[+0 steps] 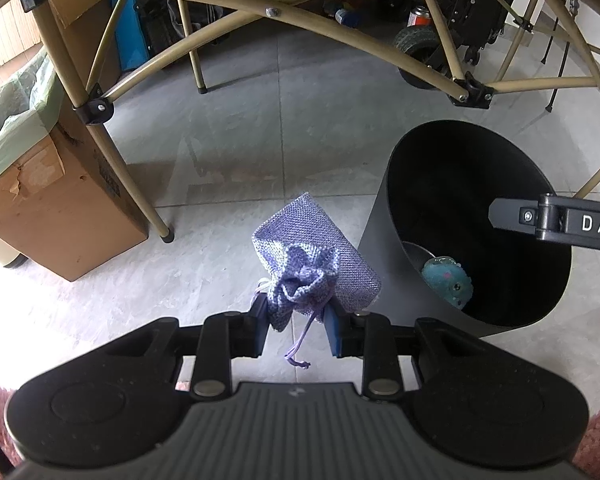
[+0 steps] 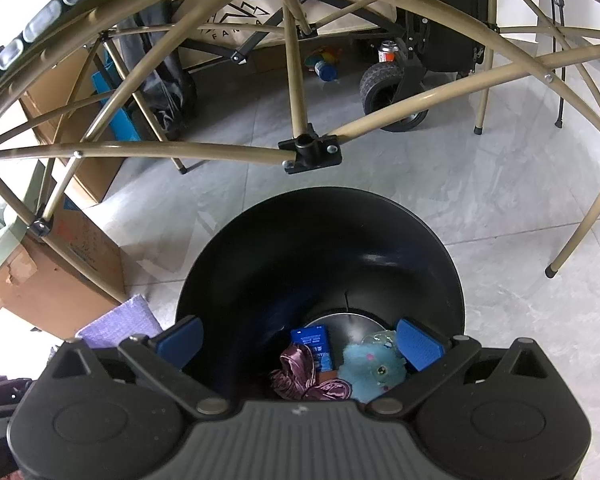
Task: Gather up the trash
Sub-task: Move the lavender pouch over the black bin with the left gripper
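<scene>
The left gripper (image 1: 296,322) pinches the gathered neck of a lilac woven drawstring pouch (image 1: 316,258), which hangs above the grey tiled floor (image 1: 228,152) just left of the black bin (image 1: 480,224). The right gripper (image 2: 300,340) is spread wide over the bin's mouth, nothing between its blue pads (image 2: 418,344); inside lie purple satin cloth (image 2: 300,376), a blue packet (image 2: 314,346) with unreadable print and a turquoise plush toy (image 2: 372,368).
</scene>
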